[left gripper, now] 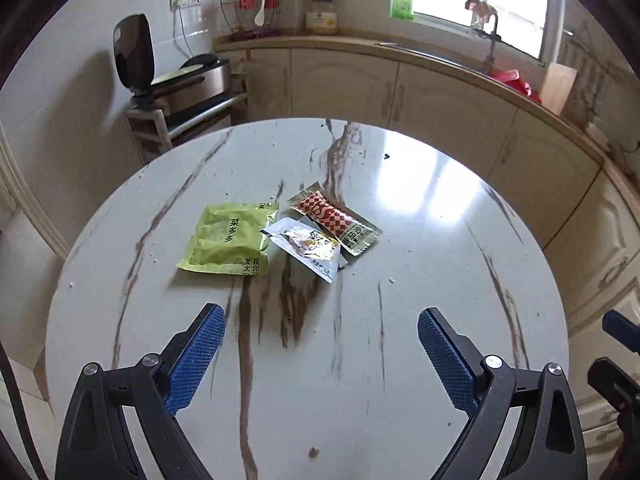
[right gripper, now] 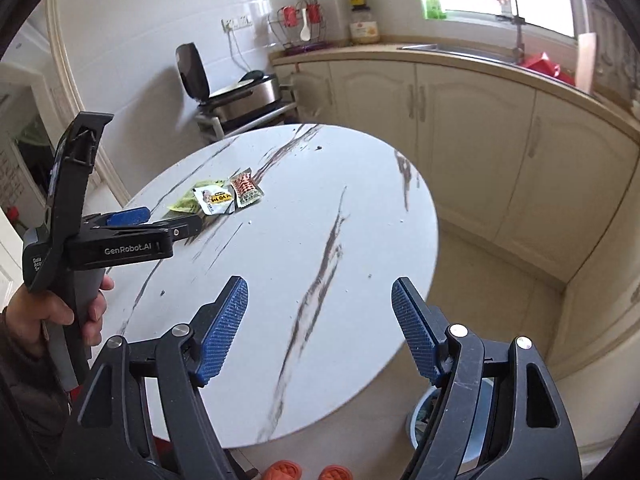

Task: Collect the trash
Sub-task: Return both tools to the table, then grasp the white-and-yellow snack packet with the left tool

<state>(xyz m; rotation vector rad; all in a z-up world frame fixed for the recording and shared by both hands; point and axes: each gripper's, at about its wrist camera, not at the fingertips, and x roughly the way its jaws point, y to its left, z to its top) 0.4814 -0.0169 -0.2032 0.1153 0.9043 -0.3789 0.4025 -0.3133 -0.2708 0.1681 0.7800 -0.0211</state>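
Three wrappers lie together on the round marble table [left gripper: 440, 360]: a green packet [left gripper: 226, 240], a crumpled silver-white wrapper [left gripper: 308, 246] and a red checkered sachet [left gripper: 336, 220]. My left gripper [left gripper: 320, 314] hovers above the table just short of them, open, with nothing between its blue pads. In the right wrist view the same pile, green packet [right gripper: 186, 200], white wrapper [right gripper: 214, 198] and red sachet [right gripper: 246, 190], sits far across the table. My right gripper [right gripper: 320, 284] is open and empty over the near table edge. A hand holds the left gripper [right gripper: 168, 220] at the left.
A blue-rimmed bin [right gripper: 416, 414] stands on the floor under the table's near right edge. Orange slippers [right gripper: 284, 472] lie below. Cream cabinets [right gripper: 460, 120] with a sink run along the far wall. A cooker on a rack [left gripper: 192, 84] stands beyond the table. A crumb [left gripper: 313, 453] lies near me.
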